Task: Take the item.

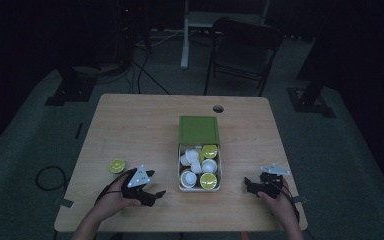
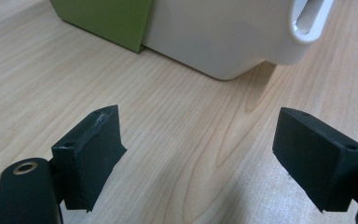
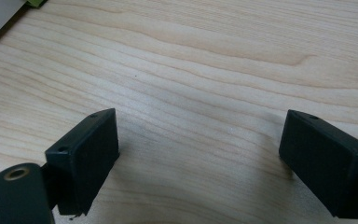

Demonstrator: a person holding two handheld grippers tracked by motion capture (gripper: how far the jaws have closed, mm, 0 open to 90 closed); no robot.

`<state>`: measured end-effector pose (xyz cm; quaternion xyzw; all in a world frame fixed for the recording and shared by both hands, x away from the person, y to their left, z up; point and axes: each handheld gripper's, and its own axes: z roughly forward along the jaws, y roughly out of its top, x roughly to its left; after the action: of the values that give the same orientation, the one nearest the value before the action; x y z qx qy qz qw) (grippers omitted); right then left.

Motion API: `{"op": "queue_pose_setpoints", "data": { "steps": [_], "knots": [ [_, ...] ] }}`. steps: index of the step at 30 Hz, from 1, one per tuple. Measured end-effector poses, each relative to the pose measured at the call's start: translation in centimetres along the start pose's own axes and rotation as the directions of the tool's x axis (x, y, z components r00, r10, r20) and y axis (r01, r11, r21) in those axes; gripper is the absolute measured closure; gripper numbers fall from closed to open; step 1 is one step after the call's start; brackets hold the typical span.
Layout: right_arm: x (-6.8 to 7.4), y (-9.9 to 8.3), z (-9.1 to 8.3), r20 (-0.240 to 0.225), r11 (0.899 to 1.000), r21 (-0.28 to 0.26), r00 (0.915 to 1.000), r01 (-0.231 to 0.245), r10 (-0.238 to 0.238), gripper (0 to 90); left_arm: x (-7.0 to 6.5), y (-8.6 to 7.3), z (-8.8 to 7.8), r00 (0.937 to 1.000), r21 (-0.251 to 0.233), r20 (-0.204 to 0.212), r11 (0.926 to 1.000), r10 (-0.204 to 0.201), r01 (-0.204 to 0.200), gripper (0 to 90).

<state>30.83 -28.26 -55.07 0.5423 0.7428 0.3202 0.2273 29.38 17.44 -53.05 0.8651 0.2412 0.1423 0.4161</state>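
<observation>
The left hand-held gripper (image 1: pixel 152 186) rests on the table (image 1: pixel 140 125) with jaws wide and nothing between them, aimed at the white bin (image 1: pixel 199 188) of cups, probably readying to reach in. The right hand-held gripper (image 1: pixel 250 186) lies parked, wide and bare; one yellow cup (image 1: pixel 117 166) sits apart, and the room is dark

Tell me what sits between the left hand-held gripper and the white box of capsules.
Nothing: bare wooden table between the left hand-held gripper and the white box, seen in the left gripper view.

No legible txt or labels anywhere
</observation>
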Motion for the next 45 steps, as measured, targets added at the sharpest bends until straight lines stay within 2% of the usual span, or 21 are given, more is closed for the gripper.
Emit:
{"op": "queue_pose_setpoints", "data": {
  "steps": [6,11,16,23,31,33,36,38,45],
  "knots": [
    [0.0,0.0,0.0,0.0,1.0,0.0,1.0,0.0,0.0,11.5,-0.6,-0.4,0.9,0.9997,0.044,0.023,0.9989,0.013,-0.014,16.0],
    [0.0,0.0,0.0,0.0,1.0,0.0,1.0,0.0,0.0,11.5,-0.7,-0.6,1.2,0.9994,0.055,0.03,0.9984,-0.018,0.016,16.0],
    [0.0,0.0,0.0,0.0,1.0,0.0,1.0,0.0,0.0,11.5,-1.0,-0.6,1.5,0.9975,0.097,0.069,0.9953,-0.009,0.003,16.0],
    [0.0,0.0,0.0,0.0,1.0,0.0,1.0,-0.001,0.001,11.4,-1.0,-0.5,1.7,0.9975,0.125,0.07,0.9921,0.008,-0.016,16.0],
    [0.0,0.0,0.0,0.001,1.0,0.0,1.0,-0.002,0.002,11.3,-1.1,-0.3,2.0,0.999,0.132,0.045,0.9912,-0.003,-0.003,13.8],
    [0.0,0.0,0.0,0.002,1.0,0.0,1.0,-0.001,0.001,11.3,-1.3,-0.3,2.1,0.9995,0.142,0.013,0.9895,-0.028,0.026,9.2],
    [0.0,0.0,0.0,0.002,1.0,0.0,1.0,-0.001,0.001,11.3,-1.5,-0.2,2.2,0.9987,0.147,-0.016,0.9878,-0.049,0.05,8.0],
    [0.0,0.0,0.0,0.002,1.0,0.0,1.0,-0.001,0.001,11.2,-1.7,-0.1,2.4,0.9956,0.161,-0.053,0.9833,-0.078,0.085,2.6],
    [0.1,0.1,0.1,0.004,1.0,0.001,1.0,-0.005,0.005,11.0,-1.8,-0.1,2.5,0.9944,0.159,-0.063,0.9827,-0.085,0.094,1.5]
  ]
}}
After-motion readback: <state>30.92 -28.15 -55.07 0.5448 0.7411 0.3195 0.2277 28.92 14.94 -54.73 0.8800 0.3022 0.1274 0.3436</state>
